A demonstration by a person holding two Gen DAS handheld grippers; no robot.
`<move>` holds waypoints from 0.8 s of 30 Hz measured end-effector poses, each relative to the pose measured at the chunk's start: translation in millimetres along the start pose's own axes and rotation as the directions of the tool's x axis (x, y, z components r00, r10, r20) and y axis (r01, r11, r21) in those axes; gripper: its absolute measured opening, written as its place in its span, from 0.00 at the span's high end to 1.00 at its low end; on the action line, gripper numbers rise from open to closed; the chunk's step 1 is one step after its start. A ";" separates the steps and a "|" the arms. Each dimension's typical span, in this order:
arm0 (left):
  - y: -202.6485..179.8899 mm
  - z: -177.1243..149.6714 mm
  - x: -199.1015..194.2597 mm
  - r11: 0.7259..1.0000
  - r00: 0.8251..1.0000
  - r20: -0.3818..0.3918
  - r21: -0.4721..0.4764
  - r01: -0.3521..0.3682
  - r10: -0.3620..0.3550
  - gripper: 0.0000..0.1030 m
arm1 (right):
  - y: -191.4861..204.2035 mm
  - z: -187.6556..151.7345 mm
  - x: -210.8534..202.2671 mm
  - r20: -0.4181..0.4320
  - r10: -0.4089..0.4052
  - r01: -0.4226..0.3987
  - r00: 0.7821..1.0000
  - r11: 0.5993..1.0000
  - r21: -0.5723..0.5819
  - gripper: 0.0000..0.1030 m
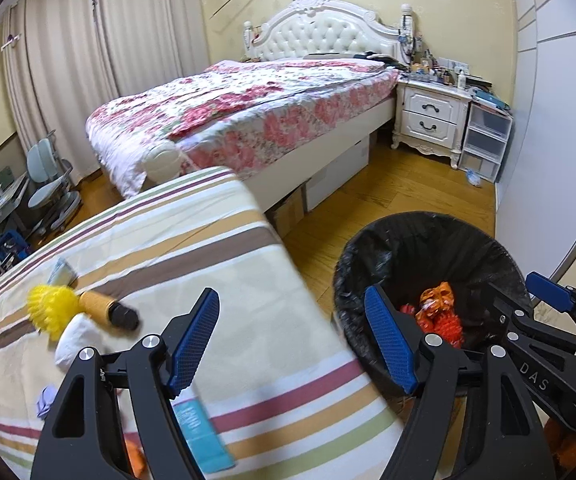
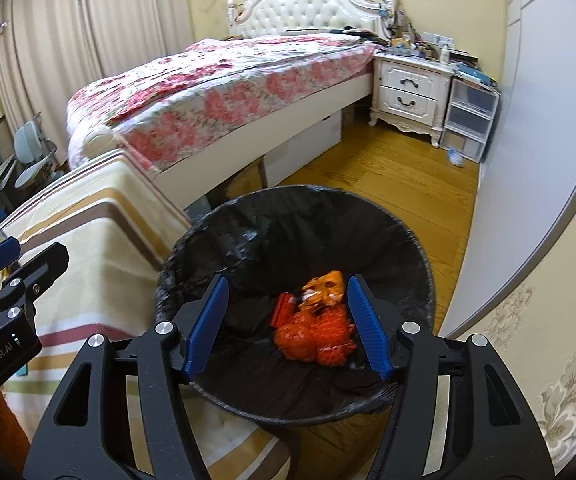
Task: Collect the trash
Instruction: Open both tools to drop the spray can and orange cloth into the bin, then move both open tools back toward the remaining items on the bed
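My left gripper (image 1: 292, 296) is open and empty, straddling the edge of the striped cloth (image 1: 208, 240) and the black-lined bin (image 1: 368, 248). On the cloth lie a blue packet (image 1: 204, 436), a crumpled white tissue (image 1: 76, 340), a purple scrap (image 1: 46, 400) and a yellow brush (image 1: 48, 308). My right gripper (image 2: 288, 282) hangs open over the bin (image 2: 192, 248), nothing between its pads. Crumpled orange wrappers (image 2: 316, 328) lie at the bottom of the bin, also visible in the left wrist view as orange wrappers (image 1: 436, 312).
A bed with a floral quilt (image 1: 248, 112) stands beyond the striped cloth. A white nightstand (image 1: 428, 116) and plastic drawers (image 1: 484, 140) are at the far right wall. Wooden floor (image 2: 400, 176) runs between bed, bin and wall. A desk chair (image 1: 48, 184) stands at the left.
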State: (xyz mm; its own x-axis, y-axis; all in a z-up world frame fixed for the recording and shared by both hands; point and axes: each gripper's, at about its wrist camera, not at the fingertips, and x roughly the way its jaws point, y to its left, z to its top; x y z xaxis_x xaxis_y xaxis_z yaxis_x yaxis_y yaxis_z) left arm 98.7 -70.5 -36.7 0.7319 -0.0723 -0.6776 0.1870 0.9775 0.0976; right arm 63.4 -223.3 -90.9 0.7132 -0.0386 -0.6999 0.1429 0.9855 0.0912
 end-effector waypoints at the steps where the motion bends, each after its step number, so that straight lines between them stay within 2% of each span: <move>1: 4.5 -3.1 -2.4 1.000 1.000 -0.005 -0.007 -0.006 0.006 0.29 | 4.5 -3.0 -1.8 -0.002 0.008 -0.008 1.000 1.000 -0.006 0.41; 12: 67.6 -38.2 -41.2 0.993 0.997 -0.019 -0.084 -0.082 0.081 0.29 | 60.5 -22.4 -26.2 -0.015 0.110 -0.110 0.994 0.991 -0.082 0.41; 24: 148.2 -75.5 -68.2 0.962 0.984 -0.053 -0.209 -0.178 0.171 0.29 | 128.4 -36.5 -40.4 -0.039 0.184 -0.188 0.982 0.961 -0.204 0.41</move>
State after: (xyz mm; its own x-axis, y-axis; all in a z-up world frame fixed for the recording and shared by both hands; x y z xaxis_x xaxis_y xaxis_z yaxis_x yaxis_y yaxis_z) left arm 27.0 94.3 -31.0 0.7170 0.1063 -0.6889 -0.0876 0.9942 0.0622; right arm 27.9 -89.2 -76.8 0.6999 0.1498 -0.6983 -0.1372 0.9877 0.0744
